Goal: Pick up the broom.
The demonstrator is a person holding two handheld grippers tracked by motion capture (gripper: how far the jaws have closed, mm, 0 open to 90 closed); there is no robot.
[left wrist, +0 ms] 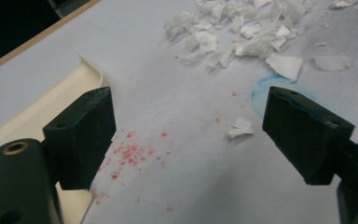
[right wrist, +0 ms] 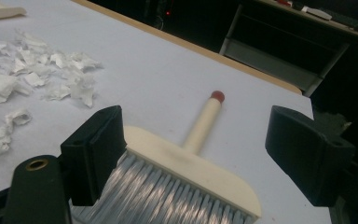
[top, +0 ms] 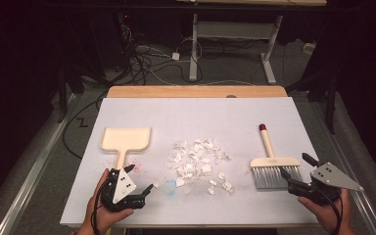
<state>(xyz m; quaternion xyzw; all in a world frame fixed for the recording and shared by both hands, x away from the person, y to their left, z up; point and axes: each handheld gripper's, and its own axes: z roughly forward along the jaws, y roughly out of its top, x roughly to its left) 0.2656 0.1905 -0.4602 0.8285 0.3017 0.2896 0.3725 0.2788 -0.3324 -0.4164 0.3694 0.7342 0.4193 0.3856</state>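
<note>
While both tools lie ungripped, this reads as the reach step of a sweep-up job: paper scraps (top: 196,159) heaped mid-table, dustpan (top: 126,139) at 9 o'clock, brush (top: 271,164) at 3. Left gripper (top: 149,191) gapes beside the dustpan handle; right gripper (top: 297,166) gapes around the bristles. Next: clamp each.

Matt plastic brush (top: 273,165), torn paper scraps (top: 196,159).

My left gripper (top: 149,190) is black, topped by a grey three-cornered plate dotted with small dark holes, a black cable trailing from it. My right gripper (top: 298,165) looks the same. Each has blocky black jaws and a brass-ringed hole near the base.
</note>
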